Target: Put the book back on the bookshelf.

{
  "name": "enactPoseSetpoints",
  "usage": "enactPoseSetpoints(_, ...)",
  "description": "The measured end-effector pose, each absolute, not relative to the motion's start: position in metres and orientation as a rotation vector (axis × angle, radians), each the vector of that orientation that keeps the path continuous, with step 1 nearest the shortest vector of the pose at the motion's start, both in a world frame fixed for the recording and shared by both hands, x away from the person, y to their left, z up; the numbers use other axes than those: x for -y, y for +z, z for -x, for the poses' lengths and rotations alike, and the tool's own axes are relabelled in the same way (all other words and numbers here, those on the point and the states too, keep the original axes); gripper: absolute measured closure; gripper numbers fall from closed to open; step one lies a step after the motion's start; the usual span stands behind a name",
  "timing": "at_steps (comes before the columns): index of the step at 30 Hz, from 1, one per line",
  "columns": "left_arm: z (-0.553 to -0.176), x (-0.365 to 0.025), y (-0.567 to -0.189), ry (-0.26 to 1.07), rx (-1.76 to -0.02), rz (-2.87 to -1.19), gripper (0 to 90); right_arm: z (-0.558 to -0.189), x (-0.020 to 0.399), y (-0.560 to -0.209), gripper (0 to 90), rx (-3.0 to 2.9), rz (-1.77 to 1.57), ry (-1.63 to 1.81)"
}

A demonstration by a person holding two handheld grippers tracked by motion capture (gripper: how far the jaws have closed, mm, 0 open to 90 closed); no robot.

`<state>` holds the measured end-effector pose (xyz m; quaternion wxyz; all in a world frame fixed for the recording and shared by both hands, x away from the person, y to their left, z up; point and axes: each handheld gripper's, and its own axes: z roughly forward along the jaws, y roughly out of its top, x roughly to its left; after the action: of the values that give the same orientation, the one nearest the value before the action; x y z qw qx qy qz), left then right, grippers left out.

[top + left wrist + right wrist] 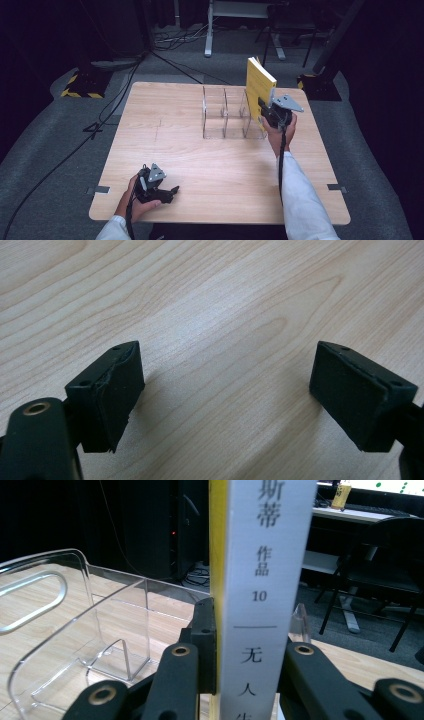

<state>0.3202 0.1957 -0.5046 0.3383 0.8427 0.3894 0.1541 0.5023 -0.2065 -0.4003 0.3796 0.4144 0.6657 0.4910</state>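
The right gripper [267, 111] is clamped on a yellow book [259, 86], held upright at the right end of a clear plastic rack [225, 120] that stands on the far half of the wooden table [200, 165]. In the right gripper view the 2 black jaws press the book [265, 580] from both sides, low on its white spine, which faces the camera and carries printed characters and the number 10. A strip of the yellow cover shows along the spine's left edge. The rack [75, 630] lies to the left of the book in that view, with its curved clear walls and a slot handle visible; whether the book's bottom edge sits inside the rack or is still above it cannot be told. A right hand [280, 132] in a white sleeve holds this gripper from the near side.

The left gripper [167, 192] rests low at the near left corner of the table, well apart from the rack and the book. In the left gripper view its 2 jaws stand wide apart with nothing between them, just bare wood grain [225, 315] beneath. Its pads [117, 390] sit close over the tabletop. The left hand [137, 200] grips it from behind.
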Motion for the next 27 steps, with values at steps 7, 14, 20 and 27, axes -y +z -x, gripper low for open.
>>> enactPoseSetpoints(7,-0.320,-0.196,-0.505,0.401,-1.010,-2.195,14.9,-0.506,0.205,-0.421,76.1,-1.645,-1.083,1.297)
enactPoseSetpoints(14,-0.319,-0.195,-0.505,0.392,-1.011,-2.196,15.0,-0.507,0.203,-0.439,75.9,-1.648,-1.096,1.275)
enactPoseSetpoints(20,-0.319,-0.195,-0.505,0.389,-1.015,-2.191,15.0,-0.505,0.203,-0.441,75.2,-1.649,-1.094,1.274)
enactPoseSetpoints(27,-0.319,-0.195,-0.505,0.390,-1.014,-2.193,14.9,-0.500,0.207,-0.444,74.7,-1.711,-1.070,1.251)
